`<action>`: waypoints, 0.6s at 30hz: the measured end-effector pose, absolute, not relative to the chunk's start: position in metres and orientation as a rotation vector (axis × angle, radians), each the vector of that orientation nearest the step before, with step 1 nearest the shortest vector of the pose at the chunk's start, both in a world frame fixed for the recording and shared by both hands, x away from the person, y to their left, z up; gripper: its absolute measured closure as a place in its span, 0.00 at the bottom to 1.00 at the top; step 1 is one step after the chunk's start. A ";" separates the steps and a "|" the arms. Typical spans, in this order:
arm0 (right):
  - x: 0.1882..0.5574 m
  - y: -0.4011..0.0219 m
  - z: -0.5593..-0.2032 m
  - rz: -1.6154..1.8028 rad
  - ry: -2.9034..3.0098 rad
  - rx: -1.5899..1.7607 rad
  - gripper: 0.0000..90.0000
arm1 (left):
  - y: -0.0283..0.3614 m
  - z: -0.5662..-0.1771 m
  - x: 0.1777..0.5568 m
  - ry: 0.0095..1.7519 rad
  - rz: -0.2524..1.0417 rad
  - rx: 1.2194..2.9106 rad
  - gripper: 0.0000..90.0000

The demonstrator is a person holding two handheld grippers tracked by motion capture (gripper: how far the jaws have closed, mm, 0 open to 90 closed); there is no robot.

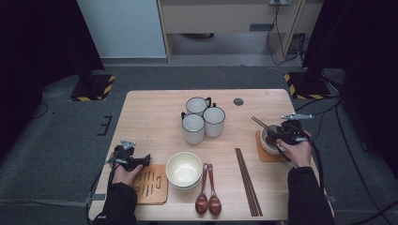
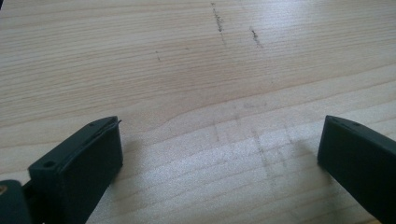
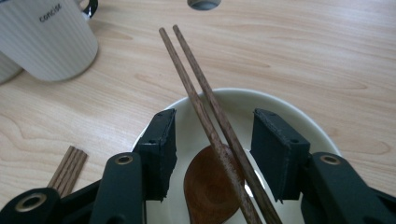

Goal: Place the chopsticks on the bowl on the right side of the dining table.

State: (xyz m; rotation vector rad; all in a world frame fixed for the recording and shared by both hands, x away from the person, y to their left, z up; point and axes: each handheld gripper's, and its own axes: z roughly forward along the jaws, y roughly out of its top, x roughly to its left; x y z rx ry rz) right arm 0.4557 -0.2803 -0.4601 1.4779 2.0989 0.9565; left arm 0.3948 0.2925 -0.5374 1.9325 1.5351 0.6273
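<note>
At the table's right, a white bowl (image 1: 265, 146) sits on a cork coaster (image 1: 263, 155). A wooden spoon (image 3: 205, 186) lies in this bowl (image 3: 294, 114), and a pair of brown chopsticks (image 3: 196, 88) rests across its rim, tips pointing away. My right gripper (image 3: 215, 116) hovers over the bowl with its jaws half apart on either side of the chopsticks (image 1: 259, 124), a gap on each side. In the high view the right gripper (image 1: 274, 136) points left over the bowl. My left gripper (image 1: 141, 161) rests at the front left, and its jaws (image 2: 219, 126) stand wide over bare wood.
Three white mugs (image 1: 202, 119) cluster at the centre back, one (image 3: 46, 42) close to the right bowl. A second bowl (image 1: 184, 168), two wooden spoons (image 1: 209, 192) and another chopstick pair (image 1: 248, 180) lie along the front. A patterned cork coaster (image 1: 152, 185) sits front left.
</note>
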 end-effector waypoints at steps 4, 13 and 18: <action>0.455 -0.279 -0.461 0.955 2.117 1.475 0.56 | 0.293 -0.537 0.395 1.535 0.627 1.932 0.00; 0.451 -0.276 -0.459 0.969 2.164 1.444 0.56 | 0.292 -0.537 0.395 1.535 0.628 1.932 0.00; 0.449 -0.274 -0.458 0.975 2.198 1.431 0.56 | 0.293 -0.537 0.395 1.535 0.628 1.932 0.00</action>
